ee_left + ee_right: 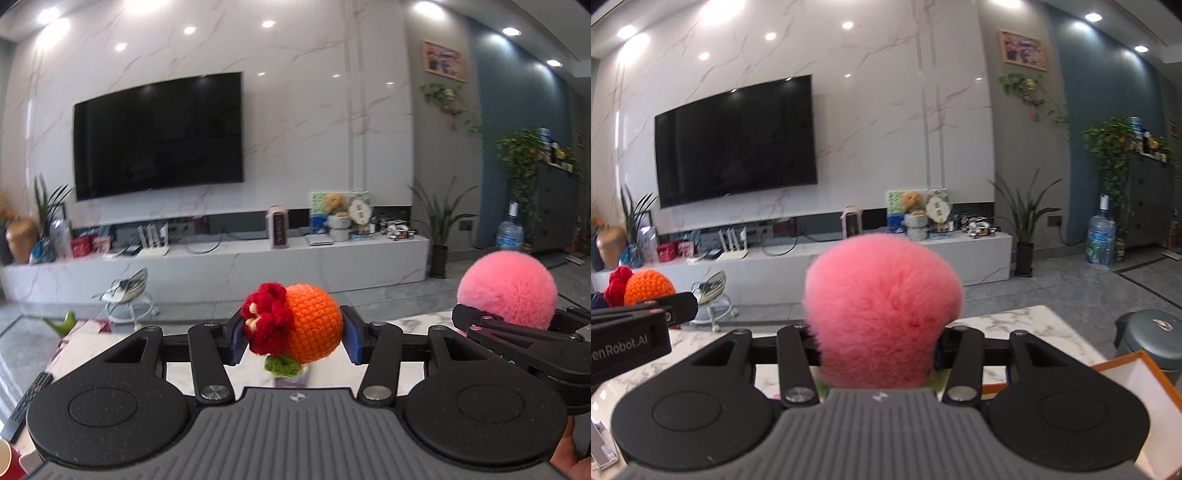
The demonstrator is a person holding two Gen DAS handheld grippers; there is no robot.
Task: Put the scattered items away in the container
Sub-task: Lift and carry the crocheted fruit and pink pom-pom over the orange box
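Observation:
My left gripper [293, 338] is shut on an orange crocheted ball [310, 323] with a red knitted flower and a green leaf, held above the white marble table [332, 373]. My right gripper [879, 350] is shut on a fluffy pink pom-pom [882, 310], which hides its fingertips. The pink pom-pom also shows in the left wrist view [508, 290], at the right. The orange ball shows at the left of the right wrist view [648, 286]. An orange-rimmed white box [1137, 384] sits on the table at the lower right, below and right of the right gripper.
A grey round lidded pot [1152, 336] stands behind the box. A black remote control [27, 404] and a red cup [11, 461] lie at the table's left edge. A green bird figure [62, 323] sits at the far left. A TV wall and low cabinet stand beyond.

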